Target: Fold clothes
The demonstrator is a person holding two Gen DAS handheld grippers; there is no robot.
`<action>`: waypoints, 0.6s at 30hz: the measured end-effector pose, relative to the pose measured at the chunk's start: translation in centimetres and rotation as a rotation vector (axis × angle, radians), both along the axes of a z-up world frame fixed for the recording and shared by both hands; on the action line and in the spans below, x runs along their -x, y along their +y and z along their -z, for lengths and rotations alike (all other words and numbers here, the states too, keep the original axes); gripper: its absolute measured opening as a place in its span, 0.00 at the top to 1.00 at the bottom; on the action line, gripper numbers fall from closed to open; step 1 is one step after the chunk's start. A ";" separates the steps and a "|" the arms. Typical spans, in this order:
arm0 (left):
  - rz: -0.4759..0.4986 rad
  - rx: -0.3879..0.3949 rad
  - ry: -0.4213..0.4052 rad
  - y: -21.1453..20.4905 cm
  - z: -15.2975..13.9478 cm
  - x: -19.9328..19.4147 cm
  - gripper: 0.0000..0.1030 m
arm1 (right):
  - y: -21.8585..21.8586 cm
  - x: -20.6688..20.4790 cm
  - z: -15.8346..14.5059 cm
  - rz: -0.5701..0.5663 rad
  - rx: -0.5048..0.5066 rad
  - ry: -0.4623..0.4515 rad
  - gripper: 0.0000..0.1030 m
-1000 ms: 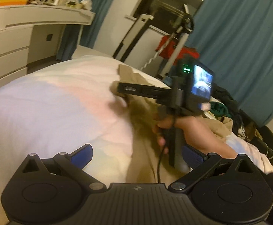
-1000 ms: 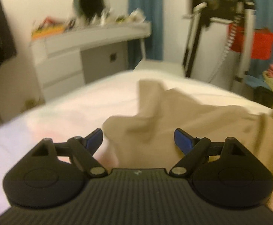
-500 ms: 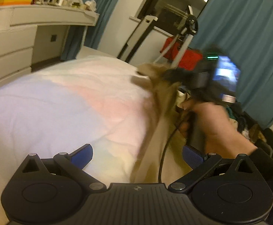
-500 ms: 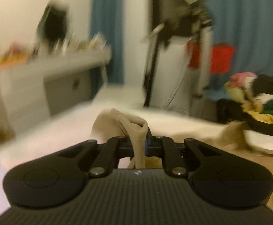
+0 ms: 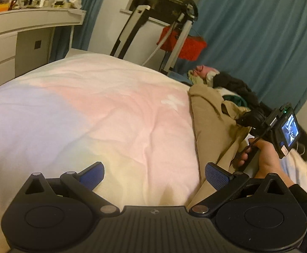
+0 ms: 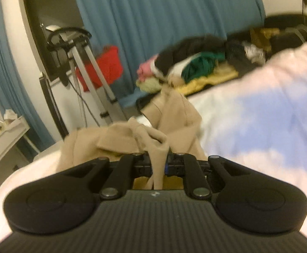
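On bed (image 5: 73, 113), right side: tan garment (image 5: 211, 126) lies stretched along pastel duvet edge, one end bunched and lifted. Right gripper (image 6: 158, 165): jaws pressed together, pinching a fold of tan fabric; cloth stands up between pads and trails fwd in a crumpled heap. Right-wrist view is motion-blurred. Left gripper (image 5: 153, 174): jaws spread wide, blue pads apart, nothing between them, hovering over duvet w/ garment edge just beside right pad. Clothes pile (image 6: 195, 67) sits beyond garment, near blue curtain (image 6: 164, 16).
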State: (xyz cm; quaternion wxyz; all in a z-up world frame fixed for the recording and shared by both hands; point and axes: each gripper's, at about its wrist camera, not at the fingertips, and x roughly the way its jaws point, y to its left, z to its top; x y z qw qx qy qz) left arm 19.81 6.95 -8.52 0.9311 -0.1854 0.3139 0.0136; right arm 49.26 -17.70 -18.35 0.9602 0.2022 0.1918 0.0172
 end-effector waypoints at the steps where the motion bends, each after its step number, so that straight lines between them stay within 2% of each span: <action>1: 0.007 0.004 0.013 -0.3 0.3 -0.3 0.00 | -0.8 -0.1 0.7 0.008 -0.018 0.024 0.77; 2: 0.014 0.006 0.018 -0.5 0.4 -0.5 0.00 | -1.7 -0.3 1.3 0.017 -0.037 0.049 0.57; 3: 0.022 0.006 0.020 -0.7 0.5 -0.7 0.00 | -2.2 -0.2 1.8 0.018 -0.048 0.063 0.27; 4: 0.029 0.006 0.022 -0.8 0.7 -0.9 0.00 | -1.9 0.3 1.4 0.004 -0.035 0.049 0.15; 12: 0.107 -0.022 0.016 -2.8 0.5 -0.2 0.00 | 0.7 6.8 -3.5 -0.068 0.085 -0.025 0.14; 18: 0.148 -0.027 -0.025 -3.1 -1.4 1.8 0.00 | 0.6 16.8 -6.8 -0.091 0.112 -0.062 0.14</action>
